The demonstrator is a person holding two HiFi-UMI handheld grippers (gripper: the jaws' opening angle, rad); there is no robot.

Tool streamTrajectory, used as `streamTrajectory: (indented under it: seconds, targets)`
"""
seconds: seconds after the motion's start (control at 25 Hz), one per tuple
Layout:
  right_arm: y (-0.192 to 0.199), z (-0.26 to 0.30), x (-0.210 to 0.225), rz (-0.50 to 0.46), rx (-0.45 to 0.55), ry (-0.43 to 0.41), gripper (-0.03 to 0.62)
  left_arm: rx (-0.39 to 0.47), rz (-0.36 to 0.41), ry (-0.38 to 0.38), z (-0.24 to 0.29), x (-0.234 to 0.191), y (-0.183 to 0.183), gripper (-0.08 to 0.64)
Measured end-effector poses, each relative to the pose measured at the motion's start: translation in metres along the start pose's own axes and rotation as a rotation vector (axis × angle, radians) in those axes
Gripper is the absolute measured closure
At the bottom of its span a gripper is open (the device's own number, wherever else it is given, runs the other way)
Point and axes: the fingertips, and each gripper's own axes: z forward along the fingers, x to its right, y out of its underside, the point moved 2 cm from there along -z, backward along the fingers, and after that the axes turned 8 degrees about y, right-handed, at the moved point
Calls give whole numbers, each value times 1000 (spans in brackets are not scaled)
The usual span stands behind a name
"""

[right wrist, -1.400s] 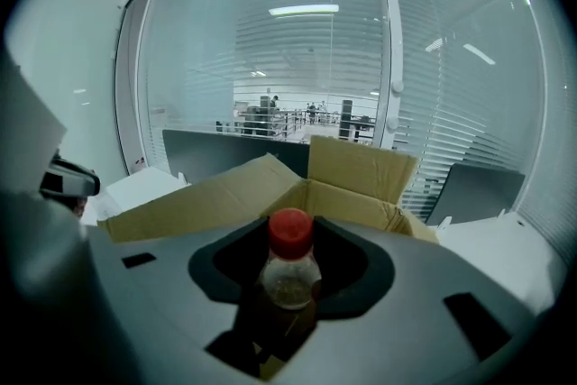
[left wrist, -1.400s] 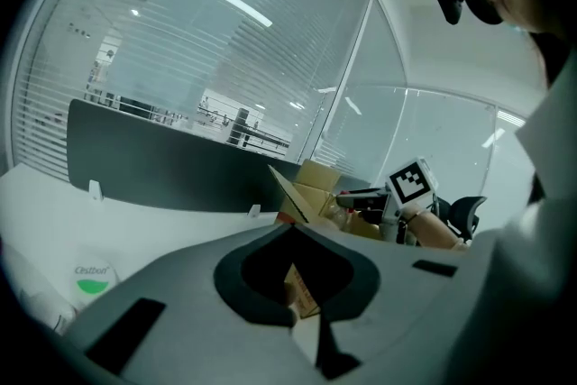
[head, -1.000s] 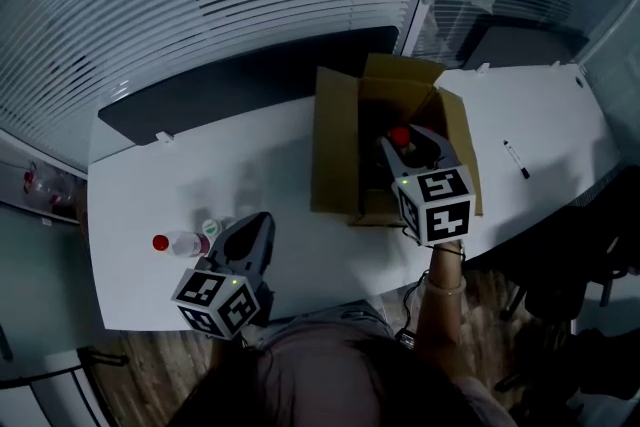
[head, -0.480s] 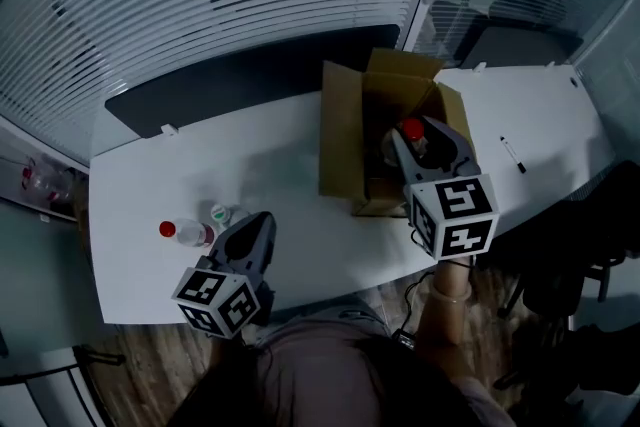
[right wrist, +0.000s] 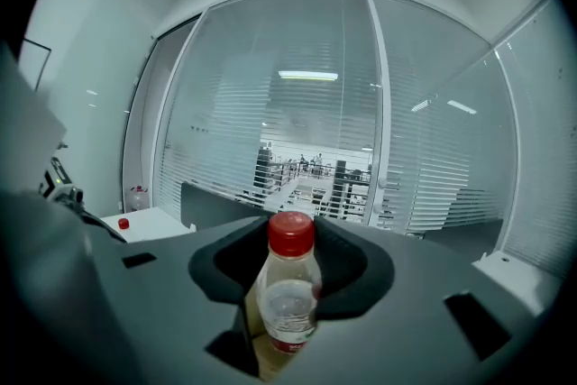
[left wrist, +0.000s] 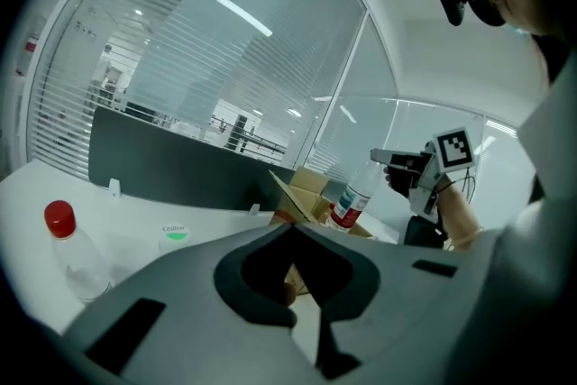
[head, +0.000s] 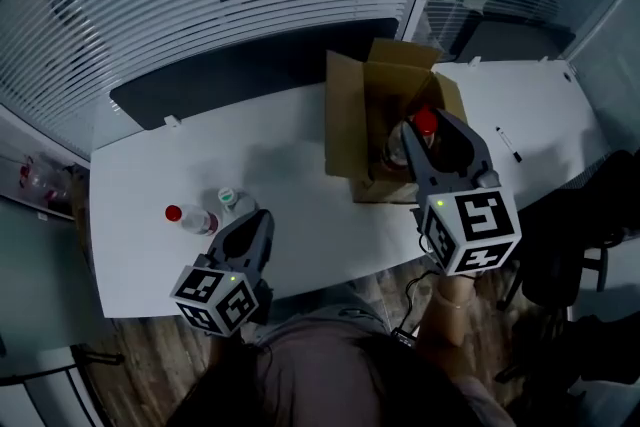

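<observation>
Jaws of the right gripper (head: 428, 139) clamp a red-capped bottle (right wrist: 288, 288), raised upright over the cardboard box (head: 346, 130); left gripper (head: 249, 229) hovers low over the table (head: 300, 177), jaws together, empty.

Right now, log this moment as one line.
right gripper: shut on labelled red-capped bottle, above cardboard box | left gripper: shut, empty, over table beside second red-capped bottle and green-capped bottle
</observation>
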Motion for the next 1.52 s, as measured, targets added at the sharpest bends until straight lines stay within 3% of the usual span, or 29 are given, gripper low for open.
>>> streamTrajectory:
  seconds: [0.6, 1.2, 1.52]
  targets:
    - [-21, -47, -27, -6, 51, 2, 431, -16, 9, 24, -29, 3, 11, 552]
    - [-6, -72, -77, 20, 43, 6, 431, -26, 37, 46, -75, -6, 19, 552]
    - [3, -73, -107, 24, 22, -44, 431, -12, 34, 27, -95, -14, 21, 552]
